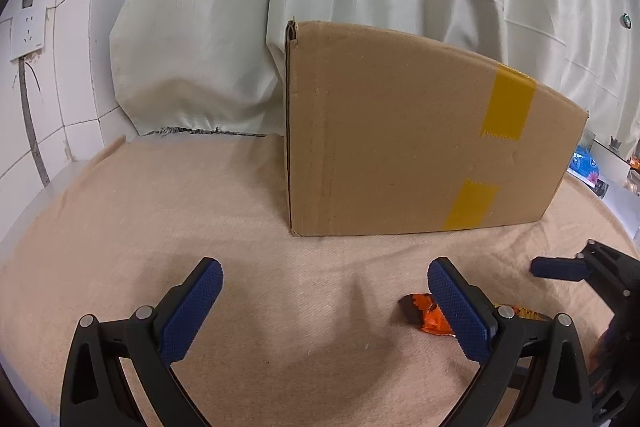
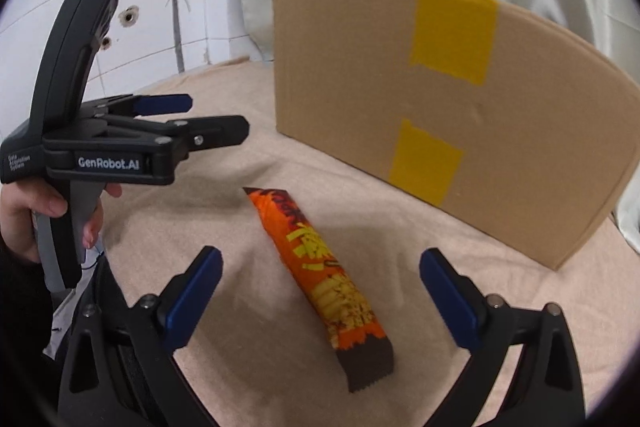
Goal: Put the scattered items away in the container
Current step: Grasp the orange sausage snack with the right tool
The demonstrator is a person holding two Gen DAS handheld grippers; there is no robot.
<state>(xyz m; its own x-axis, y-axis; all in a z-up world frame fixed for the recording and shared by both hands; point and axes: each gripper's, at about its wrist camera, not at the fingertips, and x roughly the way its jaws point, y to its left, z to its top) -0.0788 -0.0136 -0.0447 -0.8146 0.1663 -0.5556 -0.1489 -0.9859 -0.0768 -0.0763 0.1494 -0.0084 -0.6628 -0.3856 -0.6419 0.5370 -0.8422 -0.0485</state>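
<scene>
left hand-held gripper [image 2: 208,119] | "GenRobot.AI" | "Data Acquisition System"

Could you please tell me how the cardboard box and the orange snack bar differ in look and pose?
The cardboard box is plain matte brown with two yellow tape strips; the snack bar is glossy orange with printed graphics and dark ends. The box stands tall on the cloth, while the bar lies flat. The box is much larger than the bar. Both rest on the beige cloth, apart, untouched by the open right gripper.
</scene>
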